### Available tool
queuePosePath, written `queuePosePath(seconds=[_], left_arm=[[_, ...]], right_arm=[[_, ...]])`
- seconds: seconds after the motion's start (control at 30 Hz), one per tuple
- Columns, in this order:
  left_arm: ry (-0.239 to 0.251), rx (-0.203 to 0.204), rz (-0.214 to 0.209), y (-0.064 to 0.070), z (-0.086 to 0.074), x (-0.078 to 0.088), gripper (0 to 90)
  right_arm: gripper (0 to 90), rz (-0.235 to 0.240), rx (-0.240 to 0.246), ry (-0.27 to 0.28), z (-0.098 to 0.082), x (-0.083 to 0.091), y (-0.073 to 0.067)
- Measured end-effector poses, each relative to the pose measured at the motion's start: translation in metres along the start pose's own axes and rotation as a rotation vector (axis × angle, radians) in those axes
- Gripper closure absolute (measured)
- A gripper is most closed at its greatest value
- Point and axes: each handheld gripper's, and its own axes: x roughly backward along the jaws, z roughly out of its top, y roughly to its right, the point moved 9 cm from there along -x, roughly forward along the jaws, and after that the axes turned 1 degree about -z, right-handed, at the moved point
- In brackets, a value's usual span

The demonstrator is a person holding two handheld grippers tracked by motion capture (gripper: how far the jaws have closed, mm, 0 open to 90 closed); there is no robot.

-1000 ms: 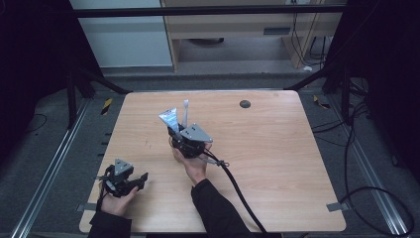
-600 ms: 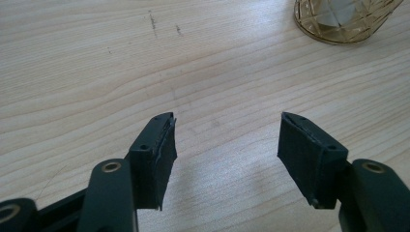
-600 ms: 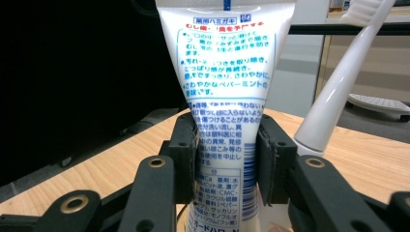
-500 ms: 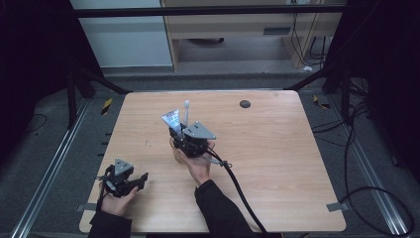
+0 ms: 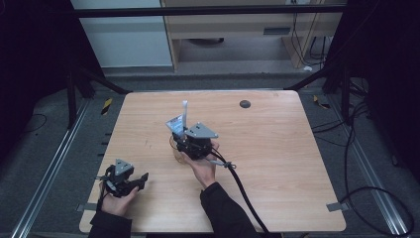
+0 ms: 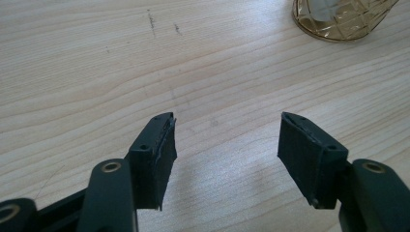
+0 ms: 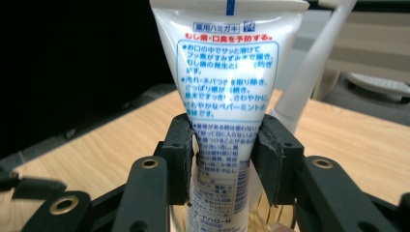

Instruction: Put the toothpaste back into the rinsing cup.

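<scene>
A white toothpaste tube [image 7: 227, 72] with blue and red print stands upright in an amber glass cup [image 5: 175, 148], beside a white toothbrush [image 7: 309, 72]. My right gripper [image 7: 224, 145] has its pads on either side of the tube's lower half. The jaws have just been opening; the tube is still between them, undented, with the pads at its edges. In the high view this gripper [image 5: 181, 140] sits mid-table against the cup, and the toothbrush [image 5: 184, 111] rises above it. My left gripper [image 5: 143, 177] rests low over the front left of the table, open and empty [image 6: 227, 140]. The cup's base [image 6: 338, 21] lies far ahead of it.
The wooden table [image 5: 277, 148] has a small dark round hole [image 5: 244, 103] near its far edge. A black cable [image 5: 242, 191] trails from the right gripper to the front edge. Metal rails and cables run along the floor on both sides.
The right gripper's jaws have spread a little around the tube, and the tube and toothbrush have shifted slightly. The left gripper has stayed where it was.
</scene>
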Motion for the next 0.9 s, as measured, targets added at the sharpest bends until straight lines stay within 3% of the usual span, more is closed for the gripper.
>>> queuePosePath(seconds=[0.33, 0.43, 0.5, 0.7, 0.9], left_arm=[[-0.001, -0.003, 0.001, 0.001, 0.000, 0.000, 37.7], [-0.001, -0.003, 0.001, 0.001, 0.000, 0.000, 37.7], [-0.002, -0.001, -0.002, 0.001, 0.000, -0.001, 37.7], [-0.003, 0.000, -0.002, 0.001, 0.000, -0.001, 37.5], [0.000, -0.004, -0.007, 0.003, 0.000, -0.001, 37.1]], right_arm=[[54.7, -0.002, 0.024, -0.106, -0.023, 0.008, 0.005], [48.6, -0.021, 0.019, -0.099, -0.027, 0.013, 0.011], [41.8, -0.023, 0.010, -0.085, -0.025, 0.020, 0.015], [25.8, 0.000, 0.034, -0.122, -0.026, 0.044, 0.024], [16.7, -0.009, 0.004, -0.147, -0.030, 0.081, 0.055]])
